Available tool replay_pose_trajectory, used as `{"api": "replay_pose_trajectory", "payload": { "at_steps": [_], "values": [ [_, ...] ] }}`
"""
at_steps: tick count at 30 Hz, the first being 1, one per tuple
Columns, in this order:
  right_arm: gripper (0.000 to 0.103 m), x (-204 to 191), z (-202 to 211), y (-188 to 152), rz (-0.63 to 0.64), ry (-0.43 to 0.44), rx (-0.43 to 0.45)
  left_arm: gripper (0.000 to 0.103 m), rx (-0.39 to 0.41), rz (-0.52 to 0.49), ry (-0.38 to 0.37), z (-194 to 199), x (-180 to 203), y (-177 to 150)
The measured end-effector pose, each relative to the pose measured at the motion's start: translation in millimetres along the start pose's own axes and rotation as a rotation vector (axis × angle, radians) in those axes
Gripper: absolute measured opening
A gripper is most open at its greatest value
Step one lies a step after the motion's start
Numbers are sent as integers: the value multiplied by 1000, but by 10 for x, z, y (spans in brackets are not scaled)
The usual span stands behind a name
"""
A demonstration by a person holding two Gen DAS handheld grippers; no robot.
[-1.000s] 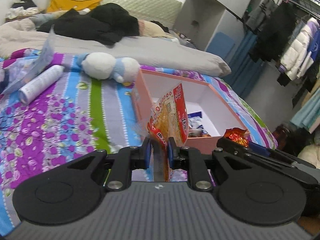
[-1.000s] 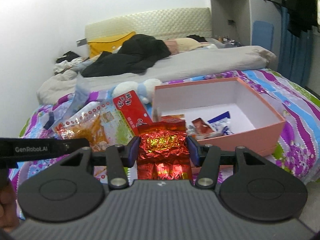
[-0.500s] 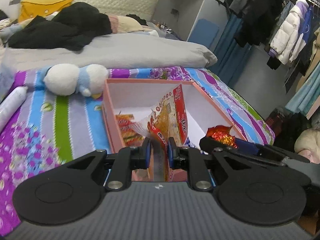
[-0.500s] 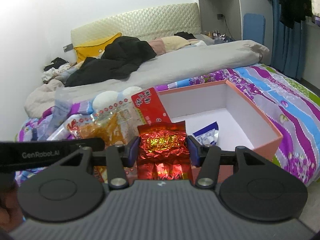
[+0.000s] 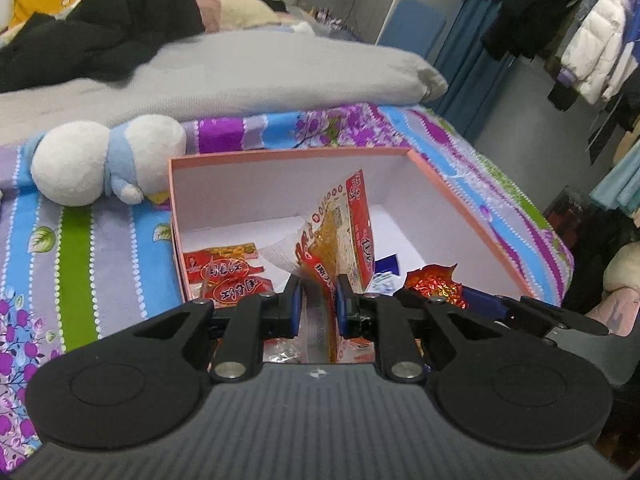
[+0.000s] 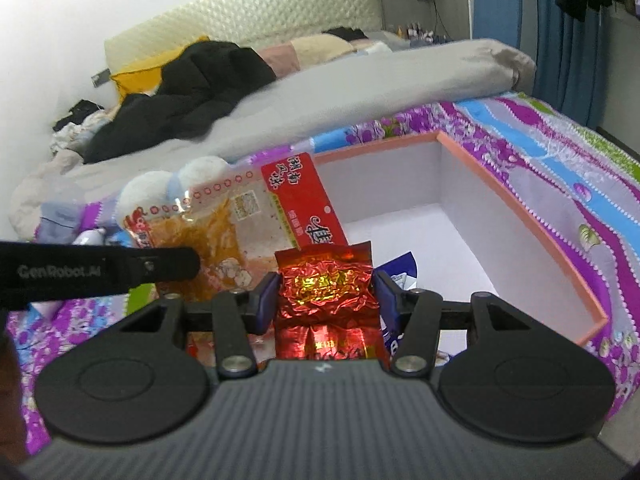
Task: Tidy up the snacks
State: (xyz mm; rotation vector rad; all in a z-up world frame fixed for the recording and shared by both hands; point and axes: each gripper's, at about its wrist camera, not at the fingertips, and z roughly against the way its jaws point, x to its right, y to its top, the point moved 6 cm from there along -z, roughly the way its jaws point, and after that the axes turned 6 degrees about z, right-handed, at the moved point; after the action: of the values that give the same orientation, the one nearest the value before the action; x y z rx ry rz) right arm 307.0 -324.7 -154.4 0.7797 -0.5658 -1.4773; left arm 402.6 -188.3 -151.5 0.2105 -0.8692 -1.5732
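Note:
A pink box with a white inside lies open on the patterned bedspread. My left gripper is shut on a clear snack bag with a red label, held upright over the box's near wall. Red snack packets and a blue-white packet lie inside the box. My right gripper is shut on a crinkled red foil packet, over the box's near edge. That foil packet shows at the right of the left wrist view, and the clear bag at the left of the right wrist view.
A white and blue plush toy lies just left of the box. Behind it a grey duvet and black clothes cover the bed. Hanging clothes fill the right side past the bed's edge.
Both grippers have moved toward the box with their snacks still held. The box now looms larger and sits directly under and ahead of them. The white bottle has left the left wrist view.

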Motion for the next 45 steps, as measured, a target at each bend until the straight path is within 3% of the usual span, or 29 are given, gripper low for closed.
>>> {"api": "replay_pose_trajectory", "payload": {
  "at_steps": [6,8,10,12,17,21,26,31,45],
  "values": [
    [56,30,-182,-79,-16,-3,-44,21,-43,5,8,-171,-96,-36],
    [68,40,-151,-92,-41,-15,-40,26,-50,-2,-9,-167,-89,-30],
    [75,48,-95,-69,-57,-9,-17,48,-33,0,-12,-89,-93,-18],
    [75,36,-30,-46,-50,-15,-2,54,-11,-5,-3,10,-87,-13],
    [75,-27,250,-12,-49,-5,35,54,39,-12,0,393,-38,-27],
    [75,-107,557,-17,-45,-5,71,63,81,-23,-8,749,49,-113],
    [75,-221,952,-19,-27,3,121,66,125,-36,-11,1169,160,-240],
    [75,-309,1304,-21,-14,0,171,78,180,-48,-1,1603,217,-335],
    [75,-563,2127,-221,-5,-7,272,99,270,-74,39,2589,286,-807]
  ]
}}
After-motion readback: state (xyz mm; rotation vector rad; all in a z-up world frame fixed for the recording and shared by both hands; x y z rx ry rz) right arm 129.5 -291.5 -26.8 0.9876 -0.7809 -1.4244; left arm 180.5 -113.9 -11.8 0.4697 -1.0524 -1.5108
